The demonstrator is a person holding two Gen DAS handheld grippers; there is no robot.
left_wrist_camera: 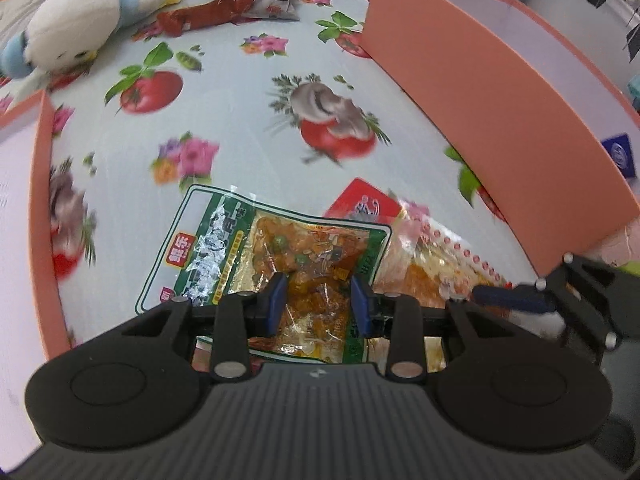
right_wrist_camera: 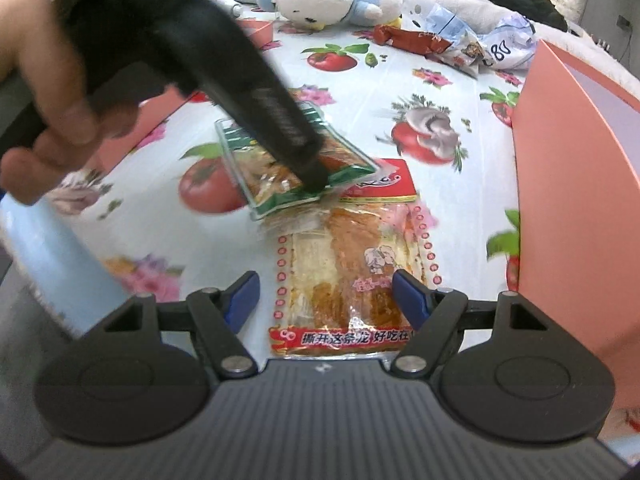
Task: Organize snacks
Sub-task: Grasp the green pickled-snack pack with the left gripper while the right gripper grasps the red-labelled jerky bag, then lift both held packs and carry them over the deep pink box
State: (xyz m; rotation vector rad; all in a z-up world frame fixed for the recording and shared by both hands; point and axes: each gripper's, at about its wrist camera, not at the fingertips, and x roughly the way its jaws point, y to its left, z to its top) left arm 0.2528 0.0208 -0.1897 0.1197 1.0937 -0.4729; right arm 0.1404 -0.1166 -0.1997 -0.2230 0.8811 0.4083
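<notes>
My left gripper [left_wrist_camera: 318, 300] holds the green-edged snack packet [left_wrist_camera: 256, 248], its blue pads [left_wrist_camera: 276, 304] pinched onto the clear middle of the bag, which tilts above the tablecloth [left_wrist_camera: 240, 112] in the right wrist view. The packet overlaps the red-topped snack packet [right_wrist_camera: 352, 264] lying flat at its four o'clock. My right gripper [right_wrist_camera: 326, 300] hovers over that second packet with jaws spread wide and nothing between the pads. A salmon-pink box [left_wrist_camera: 480, 92] stands at two o'clock from the held packet, a second pink box [left_wrist_camera: 44, 200] at nine o'clock. Far off at eleven o'clock lie a plush toy [left_wrist_camera: 88, 12] and more wrappers [left_wrist_camera: 208, 12].
</notes>
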